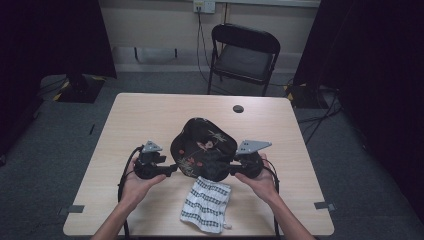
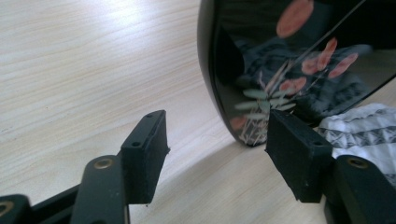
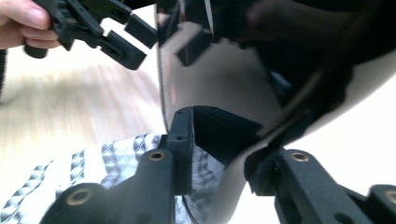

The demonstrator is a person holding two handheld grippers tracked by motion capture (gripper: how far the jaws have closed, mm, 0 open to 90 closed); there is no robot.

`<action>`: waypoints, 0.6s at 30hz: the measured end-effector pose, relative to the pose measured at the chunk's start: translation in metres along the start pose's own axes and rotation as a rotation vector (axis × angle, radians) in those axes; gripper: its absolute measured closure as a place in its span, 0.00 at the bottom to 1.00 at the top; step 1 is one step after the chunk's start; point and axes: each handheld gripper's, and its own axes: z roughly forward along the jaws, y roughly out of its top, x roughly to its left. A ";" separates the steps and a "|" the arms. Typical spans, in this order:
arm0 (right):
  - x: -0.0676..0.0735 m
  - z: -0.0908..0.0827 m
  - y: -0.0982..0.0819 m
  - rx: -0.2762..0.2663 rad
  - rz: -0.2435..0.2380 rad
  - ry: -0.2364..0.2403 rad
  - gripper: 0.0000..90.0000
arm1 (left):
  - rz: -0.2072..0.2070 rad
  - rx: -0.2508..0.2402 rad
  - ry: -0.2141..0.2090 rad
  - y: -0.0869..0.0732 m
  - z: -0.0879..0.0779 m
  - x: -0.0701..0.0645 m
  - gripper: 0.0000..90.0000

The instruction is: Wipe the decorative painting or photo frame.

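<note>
The black lacquer tray (image 1: 203, 148) sits near the middle of the table (image 1: 150, 120), tilted up off the wood — its floral inner face turned toward you and upward in the high view, its long axis running from near-left to far-right across the table. Its glossy surface carries pink petals and pale green leaves, clear in the left gripper view (image 2: 299, 60).

Your right gripper (image 1: 235, 169) is clamped on the tray's right-hand rim; in the right gripper view (image 3: 219, 154) one jaw lies against the shiny inside and the other behind the edge, with the rim pinched between them.

Your left gripper (image 1: 172, 170) stands spread wide just beside the tray's left edge — in its own view (image 2: 217, 149) the rim is near the right-hand jaw, but contact cannot be told. It grips nothing.

Below the tray, toward you, lies a white cloth with dark patterned bands (image 1: 206, 204), its upper edge tucked under the tray's raised near side.

A black folding chair (image 1: 243, 55) stands beyond the table's far edge.
</note>
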 end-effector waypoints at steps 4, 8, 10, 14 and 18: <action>0.001 -0.003 -0.002 -0.002 -0.005 0.019 0.81 | 0.010 0.012 0.001 -0.002 0.001 -0.001 0.40; 0.000 -0.004 -0.003 -0.008 0.001 0.031 0.83 | 0.037 0.006 -0.003 0.000 -0.001 -0.007 0.40; -0.001 -0.006 -0.004 -0.007 0.000 0.033 0.84 | 0.054 0.012 -0.016 0.002 -0.002 -0.012 0.40; -0.002 -0.011 -0.006 -0.003 0.019 0.022 0.87 | 0.071 0.007 -0.044 0.002 -0.004 -0.021 0.39; -0.006 -0.017 -0.009 -0.002 0.033 0.011 0.87 | 0.094 0.010 -0.059 0.002 -0.004 -0.031 0.38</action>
